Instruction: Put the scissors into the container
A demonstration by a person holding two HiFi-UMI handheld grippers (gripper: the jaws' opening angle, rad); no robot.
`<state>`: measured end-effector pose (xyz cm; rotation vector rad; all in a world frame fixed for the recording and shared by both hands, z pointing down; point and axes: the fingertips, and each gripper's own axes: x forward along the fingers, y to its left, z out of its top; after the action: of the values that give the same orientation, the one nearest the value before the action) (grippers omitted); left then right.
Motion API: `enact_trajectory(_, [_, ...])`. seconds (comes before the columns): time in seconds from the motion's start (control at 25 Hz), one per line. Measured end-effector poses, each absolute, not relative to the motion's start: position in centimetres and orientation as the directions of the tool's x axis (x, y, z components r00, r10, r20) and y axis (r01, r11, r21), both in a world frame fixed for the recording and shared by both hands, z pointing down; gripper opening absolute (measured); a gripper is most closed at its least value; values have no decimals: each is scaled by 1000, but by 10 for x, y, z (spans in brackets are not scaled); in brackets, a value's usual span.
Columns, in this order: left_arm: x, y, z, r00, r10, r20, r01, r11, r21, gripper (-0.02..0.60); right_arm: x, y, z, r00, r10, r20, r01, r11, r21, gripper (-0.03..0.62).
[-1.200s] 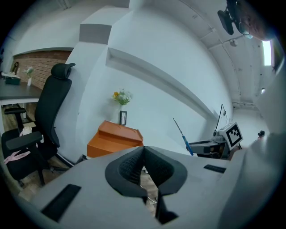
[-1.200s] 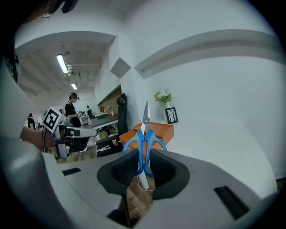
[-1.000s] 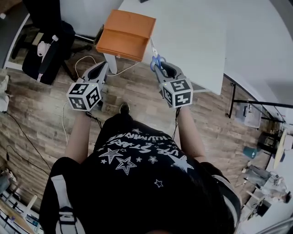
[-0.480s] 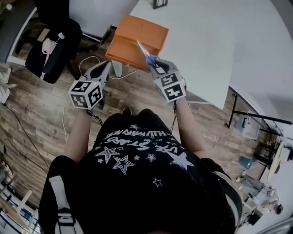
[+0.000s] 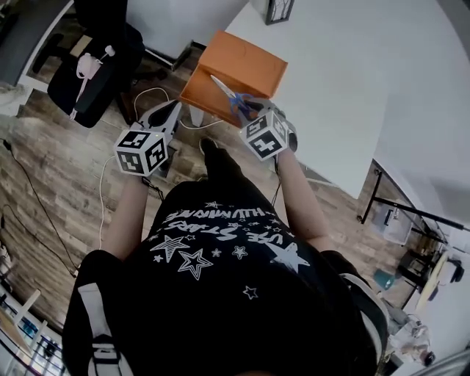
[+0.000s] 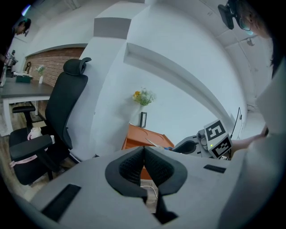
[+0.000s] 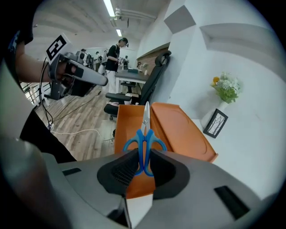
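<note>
My right gripper [image 7: 142, 167] is shut on the blue-handled scissors [image 7: 145, 141], blades pointing forward over the orange container [image 7: 178, 129]. In the head view the scissors [image 5: 229, 94] hang above the near side of the orange container [image 5: 246, 62], which sits at the corner of the white table [image 5: 352, 81]; the right gripper [image 5: 250, 110] is just behind them. My left gripper [image 5: 170, 115] hovers over the floor left of the container, shut with nothing in it. The left gripper view shows its pads pressed together [image 6: 144, 163], with the container [image 6: 143, 136] ahead.
A black office chair [image 5: 92, 70] stands left of the table, with cables [image 5: 143, 99] on the wooden floor. A framed picture [image 5: 279, 10] and flowers [image 7: 227, 89] stand on the table beyond the container. People stand at desks far off in the right gripper view.
My right gripper has carried the scissors left and forward, from beside the container to above its near side. The left gripper has stayed about where it was.
</note>
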<state>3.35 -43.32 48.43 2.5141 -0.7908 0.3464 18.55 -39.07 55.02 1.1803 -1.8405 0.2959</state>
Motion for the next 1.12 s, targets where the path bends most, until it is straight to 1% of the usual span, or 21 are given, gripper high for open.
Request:
enact_trajectory(0.2, [39, -459, 491, 786, -478, 393, -609, -707, 358, 18, 186, -409, 576, -132, -508, 851, -780, 583, 227, 101])
enact_trajectory(0.44, [49, -467, 496, 790, -471, 393, -603, -715, 355, 18, 189, -418, 596, -81, -435, 897, -746, 623, 235, 101])
enact_trajectory(0.84, [49, -476, 499, 785, -475, 398, -610, -705, 362, 18, 190, -424, 609, -8, -377, 926, -690, 672, 268, 101])
enact_trajectory(1.12, [48, -476, 499, 789, -475, 390, -607, -704, 369, 18, 190, -424, 613, 27, -369, 929, -682, 673, 287, 101])
